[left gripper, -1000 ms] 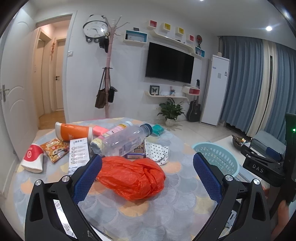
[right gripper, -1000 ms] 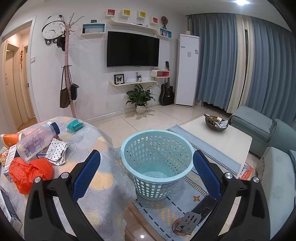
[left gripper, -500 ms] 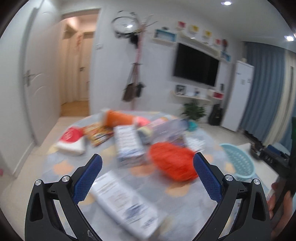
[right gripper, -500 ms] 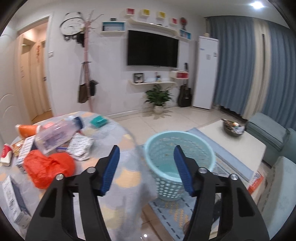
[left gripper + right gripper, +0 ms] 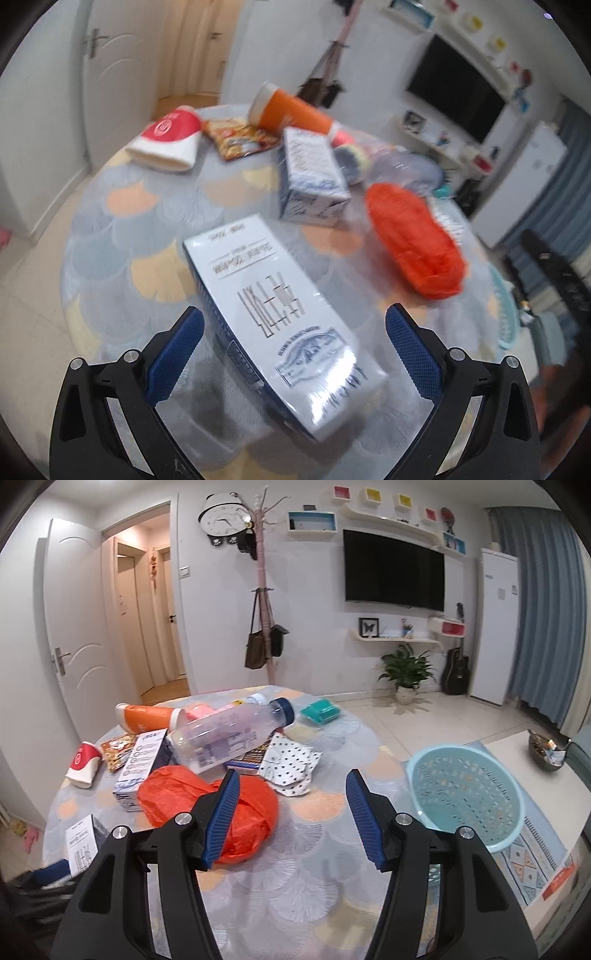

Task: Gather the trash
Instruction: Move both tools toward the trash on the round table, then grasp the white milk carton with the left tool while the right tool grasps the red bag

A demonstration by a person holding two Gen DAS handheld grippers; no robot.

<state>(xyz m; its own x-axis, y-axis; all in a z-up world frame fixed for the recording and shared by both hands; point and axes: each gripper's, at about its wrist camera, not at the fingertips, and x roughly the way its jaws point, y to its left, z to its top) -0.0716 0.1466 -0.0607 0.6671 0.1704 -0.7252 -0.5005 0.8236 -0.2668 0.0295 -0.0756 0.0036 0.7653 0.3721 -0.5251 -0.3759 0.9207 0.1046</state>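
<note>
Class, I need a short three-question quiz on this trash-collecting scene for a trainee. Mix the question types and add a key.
1. True or false: the left claw is shut on the white box.
2. Which thing lies on top of the pile on the table? A) clear bottle B) paper cup C) orange bag
3. Fill in: the blue basket stands on the ____.

Key: 1 false, its jaws stand open around the box; 2 A; 3 floor.

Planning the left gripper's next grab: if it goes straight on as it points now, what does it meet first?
Most likely the white box, lying flat between the open left gripper's fingers; depth is hard to judge.
</note>
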